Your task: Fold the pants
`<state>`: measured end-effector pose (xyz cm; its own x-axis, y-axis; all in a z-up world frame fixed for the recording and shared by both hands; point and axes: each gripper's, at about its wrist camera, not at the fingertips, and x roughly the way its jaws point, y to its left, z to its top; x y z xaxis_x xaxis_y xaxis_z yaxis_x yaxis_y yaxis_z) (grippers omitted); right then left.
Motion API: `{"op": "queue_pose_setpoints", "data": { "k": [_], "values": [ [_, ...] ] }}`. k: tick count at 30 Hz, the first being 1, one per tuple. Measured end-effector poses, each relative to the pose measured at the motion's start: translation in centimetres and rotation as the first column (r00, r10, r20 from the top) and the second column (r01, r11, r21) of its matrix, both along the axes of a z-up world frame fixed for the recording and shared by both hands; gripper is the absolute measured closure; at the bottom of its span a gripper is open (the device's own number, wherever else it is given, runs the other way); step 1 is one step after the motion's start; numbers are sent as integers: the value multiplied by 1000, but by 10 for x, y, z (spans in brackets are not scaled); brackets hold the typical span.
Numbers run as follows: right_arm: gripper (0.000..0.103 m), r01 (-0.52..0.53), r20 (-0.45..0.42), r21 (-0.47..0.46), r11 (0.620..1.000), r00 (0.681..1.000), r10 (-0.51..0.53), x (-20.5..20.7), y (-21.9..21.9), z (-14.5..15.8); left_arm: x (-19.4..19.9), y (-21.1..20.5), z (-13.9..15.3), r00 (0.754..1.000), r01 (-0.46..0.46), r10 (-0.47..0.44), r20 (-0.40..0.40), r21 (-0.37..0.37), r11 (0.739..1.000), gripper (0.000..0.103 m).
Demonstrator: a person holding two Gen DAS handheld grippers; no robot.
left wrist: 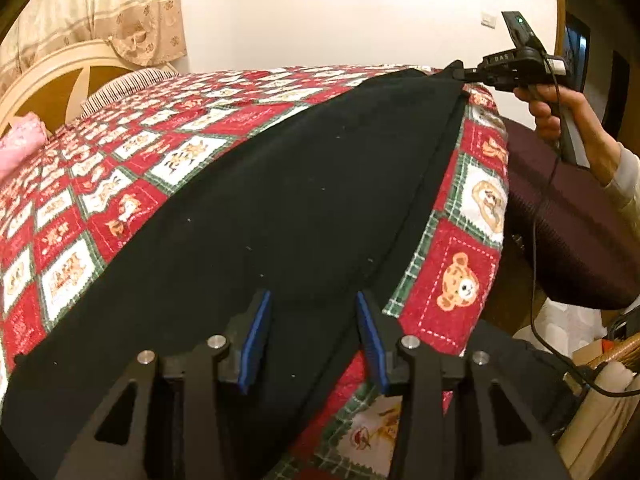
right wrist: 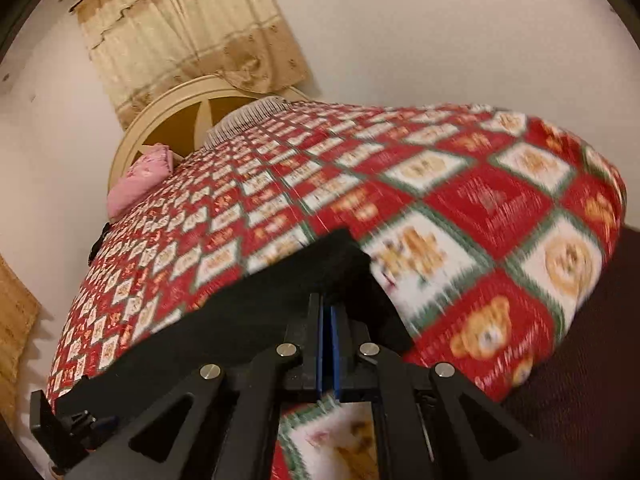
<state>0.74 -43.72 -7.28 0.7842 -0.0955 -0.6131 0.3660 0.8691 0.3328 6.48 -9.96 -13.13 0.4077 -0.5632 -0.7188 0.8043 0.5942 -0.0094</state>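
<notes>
Patchwork quilt (left wrist: 120,184) under smooth black pants (left wrist: 280,200)

we see our right gripper (right wrist: 329,316) clamped on a corner of the black pants (right wrist: 256,312), blue pads (right wrist: 319,344) pressed close, the pants stretching left across the red bear-print quilt (right wrist: 460,208), a pink pillow (right wrist: 140,180) by the cream headboard (right wrist: 176,100), beige curtain (right wrist: 192,32) behind
</notes>
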Motion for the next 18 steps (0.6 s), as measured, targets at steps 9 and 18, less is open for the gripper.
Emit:
{"op": "queue_pose_setpoints", "data": {
  "k": [9,18],
  "values": [
    [59,44,64,84,995,997,-49,-8,-22,-5,6,6,6,999,-31,32,-30,12,999,93],
    [97,-23,21,19,1000,1000,23,2,-6,-3,11,13,20,999,-29,28,-47,-30,999,96]
  ]
}}
